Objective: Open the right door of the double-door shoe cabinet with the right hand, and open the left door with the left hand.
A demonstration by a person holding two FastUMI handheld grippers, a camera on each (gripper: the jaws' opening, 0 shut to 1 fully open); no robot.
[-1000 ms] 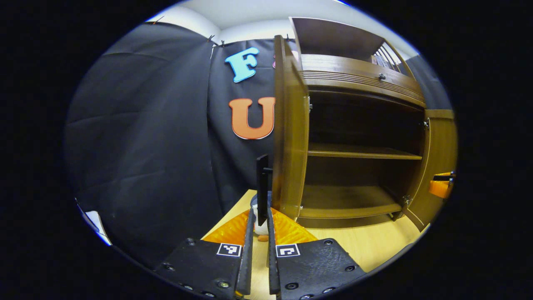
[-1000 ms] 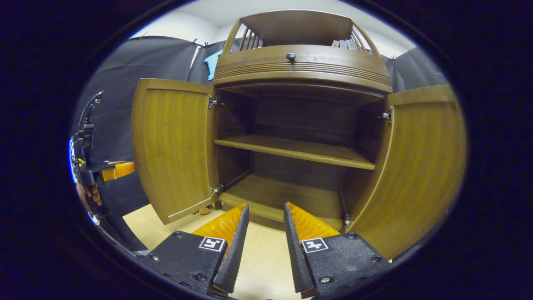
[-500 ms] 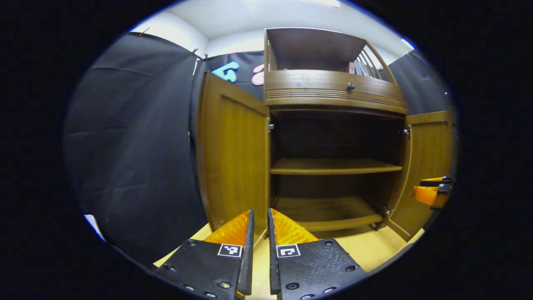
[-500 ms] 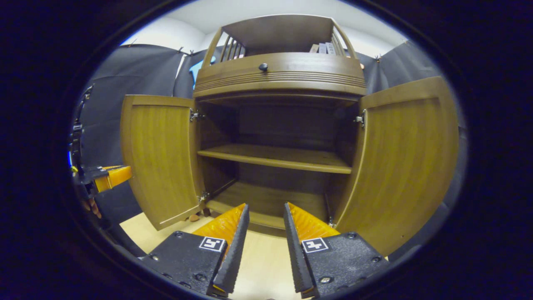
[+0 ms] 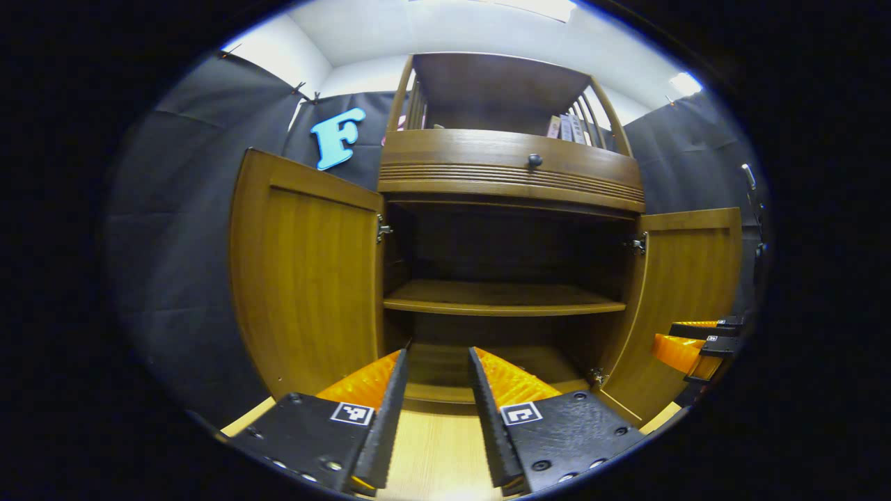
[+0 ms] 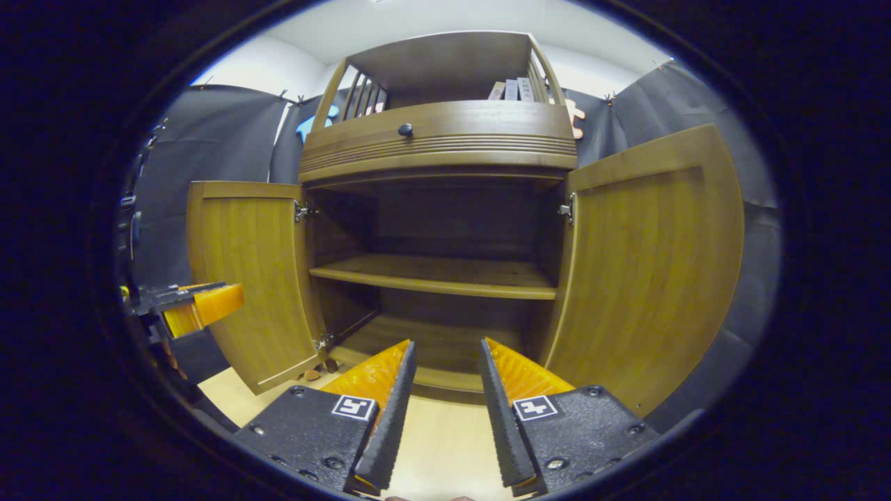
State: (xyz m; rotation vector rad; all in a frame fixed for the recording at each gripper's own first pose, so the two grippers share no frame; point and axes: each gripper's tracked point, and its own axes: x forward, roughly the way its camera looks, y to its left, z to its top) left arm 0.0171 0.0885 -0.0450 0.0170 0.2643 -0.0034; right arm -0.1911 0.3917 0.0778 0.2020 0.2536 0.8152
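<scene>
Both doors of the shoe cabinet (image 5: 511, 181) stand swung wide: the left door (image 5: 306, 278) at 9 o'clock, the right door (image 6: 647, 264) at 3 o'clock. The left tool (image 5: 438, 410) and the right tool (image 6: 442, 410) gape apart, each holding nothing, over the wooden floor (image 6: 435, 438).

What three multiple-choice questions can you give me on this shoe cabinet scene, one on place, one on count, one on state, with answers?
1. Where is the small dark round knob?
A. on the drawer front above the doors
B. on the left door
C. on the floor

2. How many wooden shelves divide the space behind the doors?
A. none
B. one
C. three

3. What state are the brown wooden shoe cabinet's two doors in?
A. both shut
B. one open
C. both open

Answers: 1 A, knob sits centred on the drawer front; 2 B, one board crosses the interior; 3 C, left door and right door both swung outward.
</scene>
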